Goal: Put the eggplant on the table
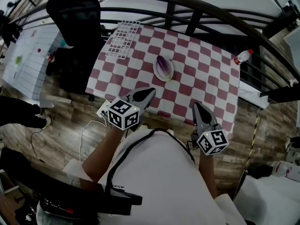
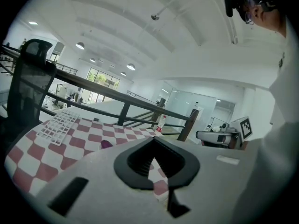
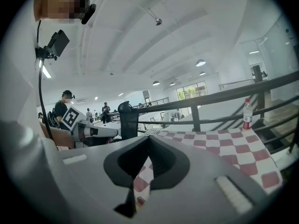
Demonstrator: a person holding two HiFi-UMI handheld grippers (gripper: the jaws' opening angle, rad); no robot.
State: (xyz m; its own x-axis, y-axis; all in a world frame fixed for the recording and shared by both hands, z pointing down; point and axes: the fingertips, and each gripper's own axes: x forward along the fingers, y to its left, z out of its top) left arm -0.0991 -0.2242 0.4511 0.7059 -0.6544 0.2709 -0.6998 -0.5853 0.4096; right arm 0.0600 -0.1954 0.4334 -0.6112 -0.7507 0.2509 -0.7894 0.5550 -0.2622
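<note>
The eggplant [image 1: 162, 64] lay in a white plate [image 1: 170, 73] near the centre of the checkered surface [image 1: 206, 78]. In the head view its long axis ran roughly 11 to 5 o'clock. The stem end could not be identified. The left gripper [image 1: 151, 92] sat at 7 o'clock from the plate and the right gripper [image 1: 197, 105] at 4 o'clock. Both had jaws pressed together, holding nothing.

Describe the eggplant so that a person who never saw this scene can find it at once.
Look at the red-and-white checked table. Near its middle stands a white plate, and the eggplant lies on it. It is the only purple thing there; the white rack is at the far left corner and the bottle at the right edge.
</note>
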